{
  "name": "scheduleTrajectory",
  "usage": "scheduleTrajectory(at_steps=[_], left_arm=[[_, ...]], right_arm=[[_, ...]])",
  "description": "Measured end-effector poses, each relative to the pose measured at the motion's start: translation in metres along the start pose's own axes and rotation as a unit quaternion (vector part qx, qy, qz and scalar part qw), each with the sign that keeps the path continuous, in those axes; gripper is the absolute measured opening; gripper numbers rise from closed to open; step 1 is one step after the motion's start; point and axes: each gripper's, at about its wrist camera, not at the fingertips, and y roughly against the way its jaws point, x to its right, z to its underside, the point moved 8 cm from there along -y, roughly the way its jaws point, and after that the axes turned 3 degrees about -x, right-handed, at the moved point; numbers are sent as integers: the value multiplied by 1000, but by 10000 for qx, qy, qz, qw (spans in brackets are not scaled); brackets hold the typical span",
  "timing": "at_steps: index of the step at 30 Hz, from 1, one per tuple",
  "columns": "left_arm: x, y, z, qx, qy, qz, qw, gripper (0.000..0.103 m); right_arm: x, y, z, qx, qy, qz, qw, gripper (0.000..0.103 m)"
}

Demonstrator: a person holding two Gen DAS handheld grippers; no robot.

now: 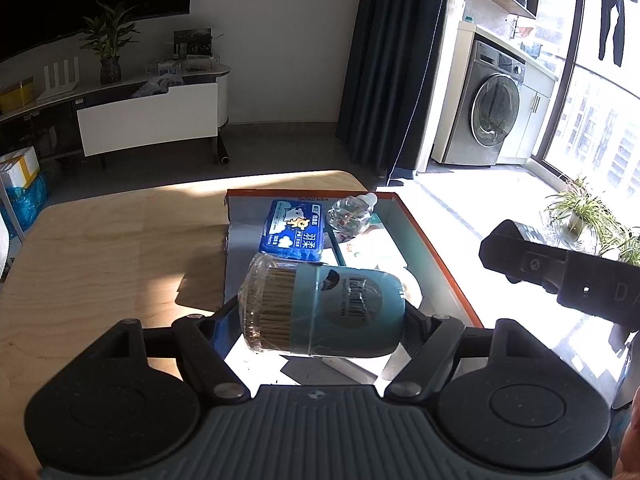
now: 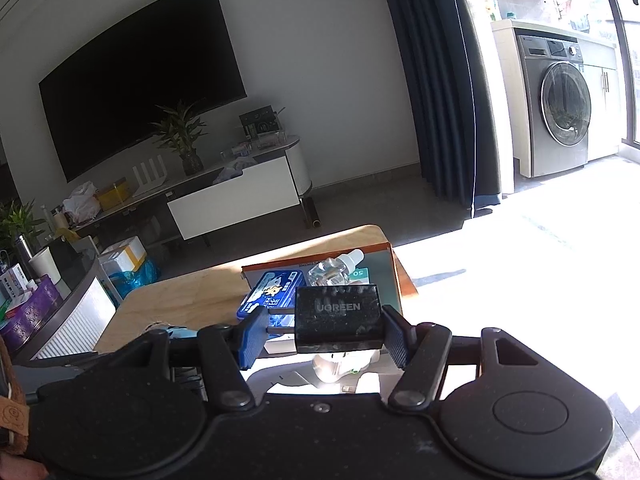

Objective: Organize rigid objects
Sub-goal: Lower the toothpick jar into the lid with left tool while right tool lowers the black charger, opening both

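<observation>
My left gripper (image 1: 320,312) is shut on a teal toothpick jar (image 1: 324,308) with a clear lid, held sideways above the near end of an orange-rimmed box (image 1: 440,256) on the wooden table (image 1: 112,248). In the box lie a blue tissue pack (image 1: 294,228) and a small clear bottle (image 1: 350,214). My right gripper (image 2: 324,332) is shut on a black UGREEN charger (image 2: 338,318), its prongs against the left blue pad, held over the same box (image 2: 394,280). The tissue pack (image 2: 270,294) and the bottle (image 2: 334,270) show behind it. The right gripper also shows at right in the left wrist view (image 1: 560,272).
A TV stand (image 1: 148,116) with plants and clutter stands across the room. A dark curtain (image 1: 384,60) and a washing machine (image 1: 492,108) are at the right. The box sits at the table's far right corner, by the sunlit floor. A side cabinet (image 2: 72,320) with clutter is at left.
</observation>
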Motion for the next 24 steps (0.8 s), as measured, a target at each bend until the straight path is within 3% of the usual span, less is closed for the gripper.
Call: scheduleTrajectory(at_steps=[24], left_arm=[[9,-21,-9,-140,-45,84,9999,78]], right_arm=[[5,-22,-10,-154,84,79,9998,73]])
